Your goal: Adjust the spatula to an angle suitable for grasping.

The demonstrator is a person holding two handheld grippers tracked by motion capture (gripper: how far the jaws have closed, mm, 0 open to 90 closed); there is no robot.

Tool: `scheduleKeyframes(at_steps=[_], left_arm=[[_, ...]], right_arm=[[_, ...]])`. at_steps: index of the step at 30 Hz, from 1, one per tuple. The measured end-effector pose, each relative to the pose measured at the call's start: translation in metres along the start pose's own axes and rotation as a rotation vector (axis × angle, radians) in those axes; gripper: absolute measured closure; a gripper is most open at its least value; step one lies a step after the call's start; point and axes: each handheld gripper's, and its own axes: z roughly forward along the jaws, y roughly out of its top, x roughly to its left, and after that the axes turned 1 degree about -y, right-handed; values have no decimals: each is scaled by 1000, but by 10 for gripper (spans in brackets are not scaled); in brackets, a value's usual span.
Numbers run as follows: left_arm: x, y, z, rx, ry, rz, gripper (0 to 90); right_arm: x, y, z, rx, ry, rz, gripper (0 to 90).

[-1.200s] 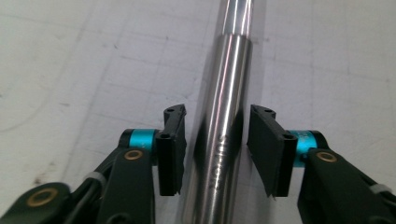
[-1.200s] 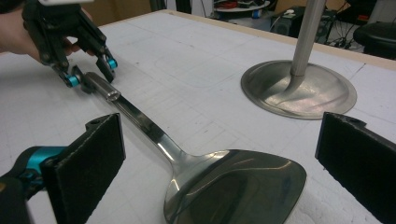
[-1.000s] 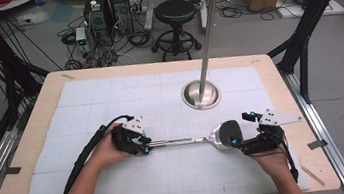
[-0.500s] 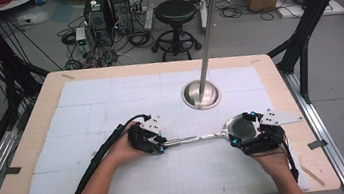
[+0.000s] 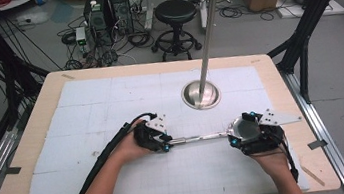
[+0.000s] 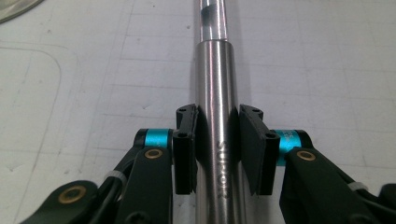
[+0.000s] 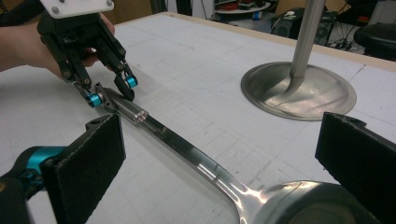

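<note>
Ladle (image 5: 205,136) handle clamped by left gripper (image 5: 163,145), right gripper (image 5: 238,137) seemingly open.

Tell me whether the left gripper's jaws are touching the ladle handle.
Touching. In the left gripper view, both black jaws of the left gripper press flush against the sides of the steel ladle handle, with no gap either side.

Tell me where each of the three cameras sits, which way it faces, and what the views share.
High view: above the person's side, facing forward and down on the table; both forearms, left gripper and right gripper show.
Left gripper view: rides the left gripper, looking along the ladle handle it clamps.
Right gripper view: rides the right gripper, facing the ladle bowl, the stand and the left hand.
Shared: all three show the ladle.
</note>
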Motion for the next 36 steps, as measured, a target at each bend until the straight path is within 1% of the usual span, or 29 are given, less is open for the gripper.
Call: scheduleKeyframes(at_steps=[1, 2, 3, 4, 6, 8, 9, 13, 14, 16, 17, 20, 21, 23, 25, 27, 29, 31, 33, 36], left_arm=[[-1, 0, -2, 7, 0, -1, 659], [-1, 0, -5, 2, 3, -5, 609], [-3, -1, -13, -16, 19, -15, 563], [-3, -1, -13, -16, 19, -15, 546], [-5, -2, -27, -55, 29, -32, 529], [-8, -6, -44, -127, 24, -54, 513], [-10, -10, -53, -157, 25, -57, 499], [-19, -32, -91, -282, 83, -91, 460], [-21, -39, -99, -312, 95, -111, 446], [-22, -53, -113, -356, 107, -142, 424], [-23, -60, -118, -372, 123, -157, 408], [-24, -78, -130, -429, 158, -197, 358], [-24, -81, -134, -438, 173, -202, 338], [-25, -86, -140, -477, 208, -205, 299], [-26, -90, -146, -510, 233, -208, 277], [-26, -93, -151, -531, 255, -213, 257], [-27, -96, -155, -540, 275, -214, 244], [-29, -98, -158, -552, 285, -220, 229], [-33, -102, -160, -562, 306, -223, 211], [-40, -108, -161, -565, 321, -222, 206]], right_arm=[[0, 0, 0, 1, 1, 1, 7], [0, 0, 0, 2, 0, 3, 7], [-1, 0, 1, 1, 5, 0, 7], [-1, 0, 1, 1, 5, 0, 7], [0, 0, 1, 3, 8, 3, 7], [1, 0, 1, 4, 10, -3, 7], [1, 0, 1, 4, 13, -8, 7], [2, 0, 0, 12, 22, -10, 7], [3, 0, 1, 11, 22, -14, 6], [4, 0, 0, 17, 25, -9, 7], [4, 0, 0, 15, 24, -16, 7], [5, 2, -2, 11, 22, -21, 7], [5, 2, -2, 5, 21, -19, 7], [4, 4, -2, -4, 19, -16, 6], [5, 4, -2, 1, 23, -10, 6], [4, 4, 0, 2, 22, -15, 7], [4, 4, 1, 5, 25, -11, 6], [5, 5, 1, 4, 25, -13, 7], [4, 5, 0, -2, 26, -11, 7], [3, 6, -1, -11, 25, -4, 7]])
